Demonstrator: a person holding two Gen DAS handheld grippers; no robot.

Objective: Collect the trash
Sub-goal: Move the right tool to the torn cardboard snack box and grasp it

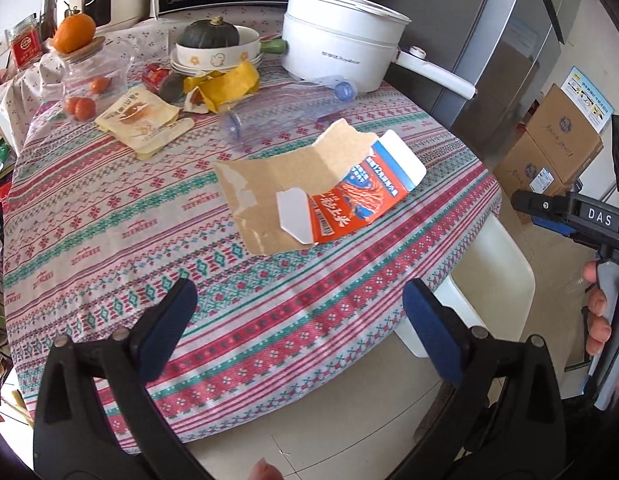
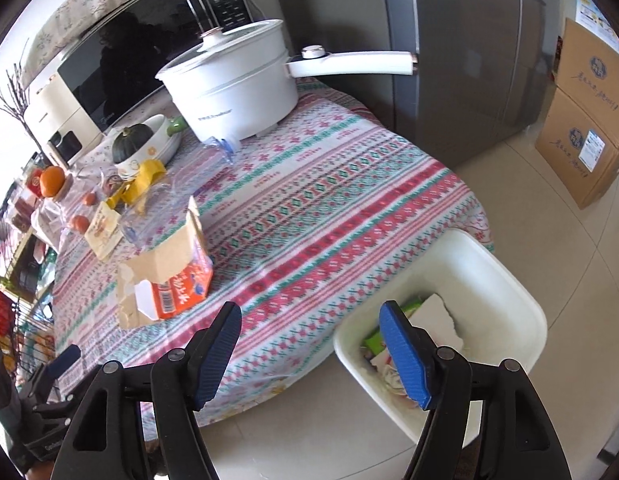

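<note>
Two grippers: both hover over the near edge of the round table (image 1: 109, 208), and from my remote seat neither has anything between its pads.
Surface: woven cloth in red, green and white bands covers the table; pale floor tiles show below it.
Room, left to right: a clear bag of small oranges (image 1: 83, 92) under a large orange (image 1: 74, 33), a dark squash (image 1: 208, 34) in stacked bowls, a white electric pot (image 1: 341, 50) with a long handle, a grey fridge (image 1: 505, 40), and stacked cardboard boxes (image 1: 549, 148) on the floor.
Left gripper (image 1: 299, 316): released, jaws spread wide, blue ribbed pads above the cloth's edge, touching nothing.
Trash on table: a flat beige snack pouch (image 1: 143, 120), crumpled yellow wrappers (image 1: 225, 88), a clear plastic bottle (image 1: 285, 110) lying on its side, and a torn cardboard carton (image 1: 321, 188), brown inside, orange and blue print outside, lying opened near the table's middle.
Right gripper (image 2: 311, 354): released as well, jaws wide, held over the gap between table and bin.
Bin (image 2: 505, 292): white, rounded rectangular plastic, on the floor just beside the table's right edge, with torn white card and green paper scraps inside.
</note>
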